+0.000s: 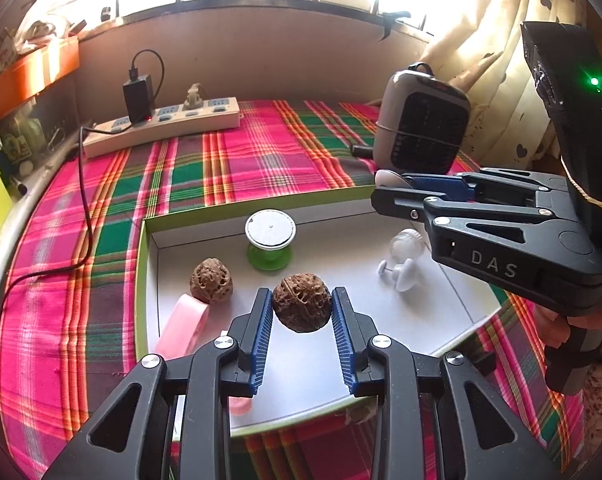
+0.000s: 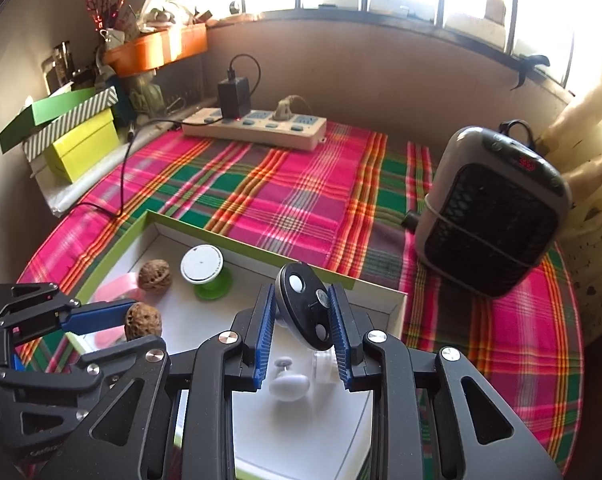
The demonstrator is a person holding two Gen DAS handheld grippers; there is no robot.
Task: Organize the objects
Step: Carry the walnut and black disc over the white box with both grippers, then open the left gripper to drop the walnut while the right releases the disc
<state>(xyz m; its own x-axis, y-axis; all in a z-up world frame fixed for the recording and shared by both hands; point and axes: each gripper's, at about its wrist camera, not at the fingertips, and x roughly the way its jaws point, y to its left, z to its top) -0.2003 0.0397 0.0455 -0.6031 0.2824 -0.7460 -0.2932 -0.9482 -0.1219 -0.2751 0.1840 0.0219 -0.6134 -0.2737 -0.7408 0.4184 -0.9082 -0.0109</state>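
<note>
A shallow white tray with a green rim (image 1: 145, 264) (image 2: 377, 286) lies on the plaid cloth. My left gripper (image 1: 302, 304) is shut on a brown walnut (image 1: 301, 307) (image 2: 143, 321) just above the tray floor. A second walnut (image 1: 211, 281) (image 2: 155, 275), a green spool with a white top (image 1: 270, 240) (image 2: 205, 266), a pink ribbon roll (image 1: 183, 326), a white knob (image 1: 399, 274) (image 2: 288, 384) and a clear piece (image 1: 407, 242) lie in the tray. My right gripper (image 2: 303, 322) (image 1: 393, 186) is shut on a black-and-grey oval device (image 2: 307, 312) above the tray.
A grey-and-black fan heater (image 1: 421, 124) (image 2: 493, 212) stands on the cloth right of the tray. A white power strip with a black charger (image 1: 161, 124) (image 2: 255, 126) lies at the back. Boxes (image 2: 77, 136) and an orange planter (image 2: 157, 50) are stacked at the far left. Curtains (image 1: 497, 64) hang at right.
</note>
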